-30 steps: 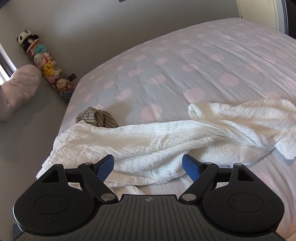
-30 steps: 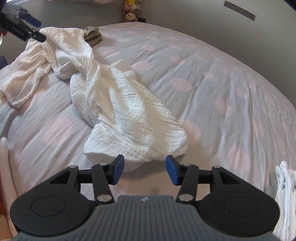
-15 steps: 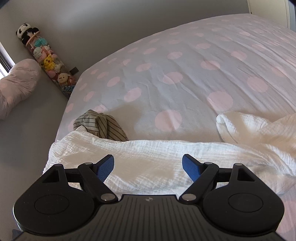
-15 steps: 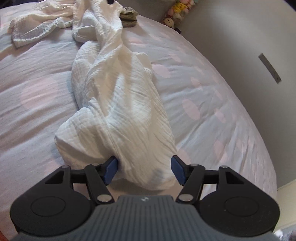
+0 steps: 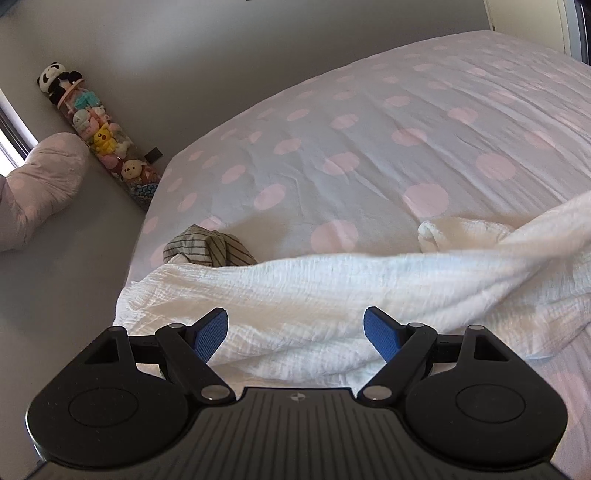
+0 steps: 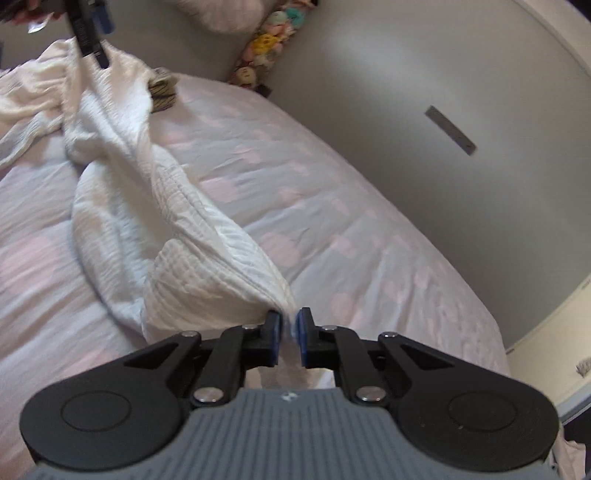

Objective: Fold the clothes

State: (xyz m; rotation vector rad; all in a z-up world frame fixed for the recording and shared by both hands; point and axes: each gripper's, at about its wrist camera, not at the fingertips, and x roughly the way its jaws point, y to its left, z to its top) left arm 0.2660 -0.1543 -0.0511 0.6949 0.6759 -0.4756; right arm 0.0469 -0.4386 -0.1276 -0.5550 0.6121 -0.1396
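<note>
Left wrist view: left gripper (image 5: 295, 334) has its 2 blue pads spread wide, nothing between them. It hangs low over the near end of the white muslin garment (image 5: 332, 291), which lies bunched on the polka-dot bed (image 5: 369, 147). In this view the garment's long axis runs left to right across the frame, and its right part rises off the sheet toward the frame edge. A striped cloth (image 5: 207, 247) sits just behind the garment's left end, touching or nearly so; cannot tell which. A tube of plush toys (image 5: 99, 136) leans on the wall beyond the bed corner.

Right wrist view: right gripper (image 6: 289, 334) has its pads pressed nearly together, pinching 1 end of the white muslin garment (image 6: 184, 236). The fabric is twisted like a rope, running from the pinch up and left toward the left gripper (image 6: 90, 33) at the far end. The view is blurred.

Judgement, step in hand: securing the 2nd end. The left gripper should close on an edge or corner, not a thick wad, so the 2 holds can pull the twist out and spread the fabric flat before any fold.
</note>
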